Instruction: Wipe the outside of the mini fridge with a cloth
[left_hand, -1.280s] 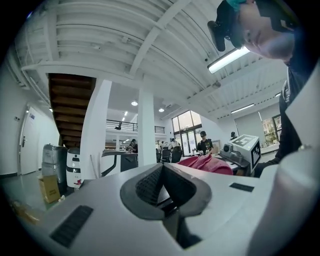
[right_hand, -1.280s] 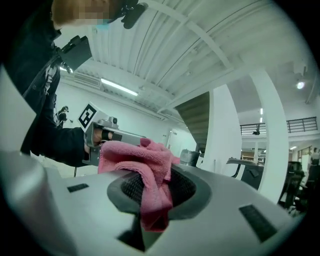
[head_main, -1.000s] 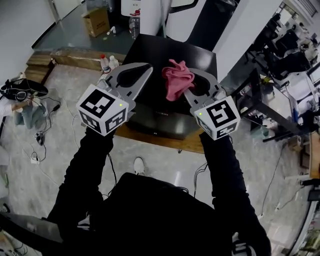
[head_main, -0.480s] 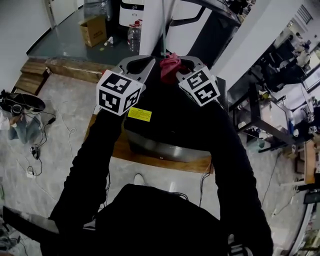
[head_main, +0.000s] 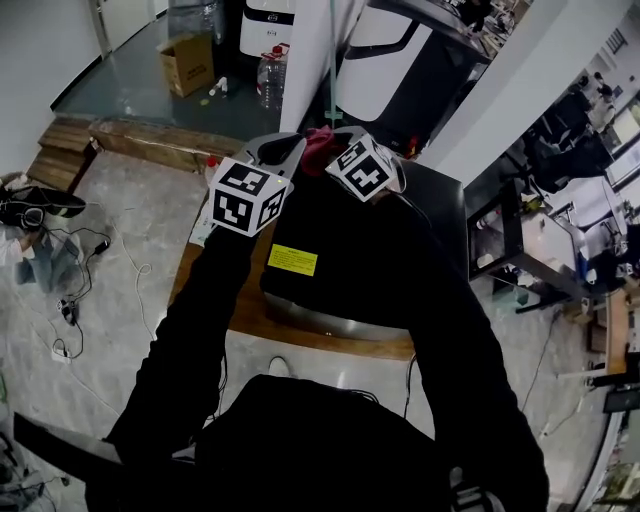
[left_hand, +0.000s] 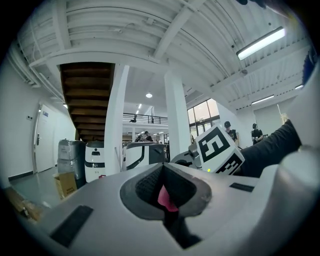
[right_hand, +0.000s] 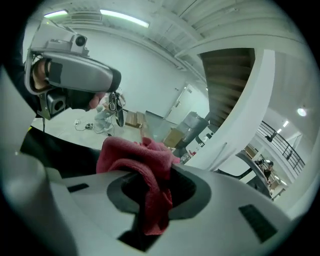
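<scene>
While in right hand-held gripper (right_hand: 167, 172), cloth (right_hand: 134, 154) vertical.

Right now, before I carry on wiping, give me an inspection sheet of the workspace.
Surface: black mini fridge top with yellow sticker, on a wooden board.
Job's things: pink cloth, bunched near the fridge's far edge.
Clutter: cardboard box and water bottle on the floor beyond.
Grippers: right tool shut on the cloth; left tool shut beside it, pink showing in its hollow.
Cables: loose cords on the floor at left.
Surroundings: white pillar behind the fridge.
</scene>
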